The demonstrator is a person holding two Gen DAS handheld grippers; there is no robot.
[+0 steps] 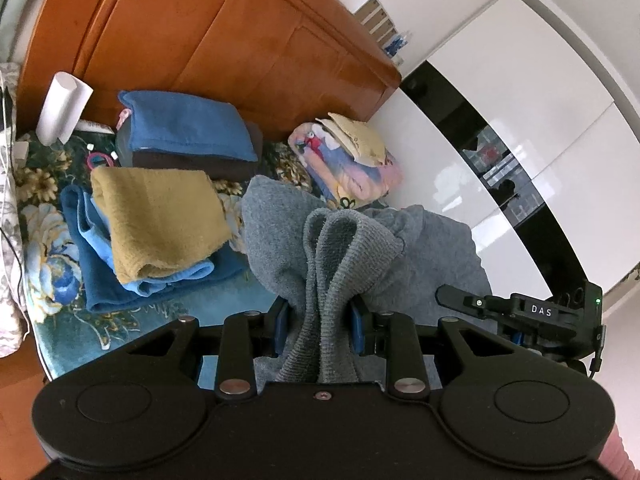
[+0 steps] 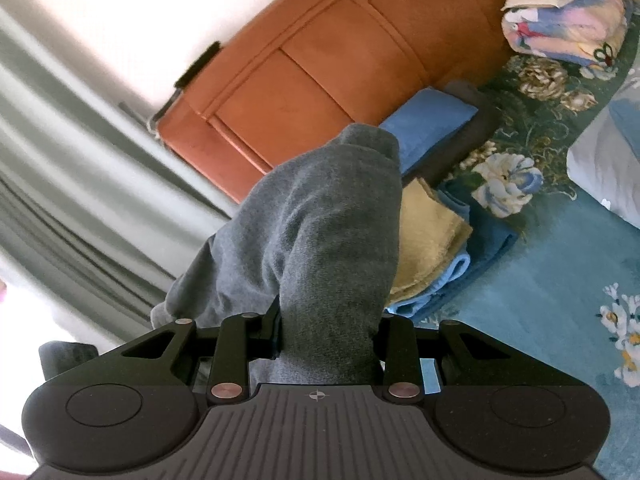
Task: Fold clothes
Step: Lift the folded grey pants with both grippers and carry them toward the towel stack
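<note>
A grey knitted garment [image 1: 280,232] is held up over the bed by both grippers. My left gripper [image 1: 320,320] is shut on its bunched ribbed hem [image 1: 340,248], which sticks up between the blue pads. The other gripper [image 1: 520,312] shows at the right edge of the left wrist view. In the right wrist view, my right gripper [image 2: 326,328] is shut on another thick fold of the same grey garment [image 2: 316,220], which rises in front of the camera and hides the fingertips.
On the floral blue bedspread [image 2: 540,280] lie a folded stack with a yellow towel [image 1: 156,212] on blue ones, a blue-and-dark pile [image 1: 188,128], and a patterned bundle [image 1: 348,164]. An orange wooden headboard [image 1: 224,40] stands behind, white cabinets [image 1: 520,92] to the right.
</note>
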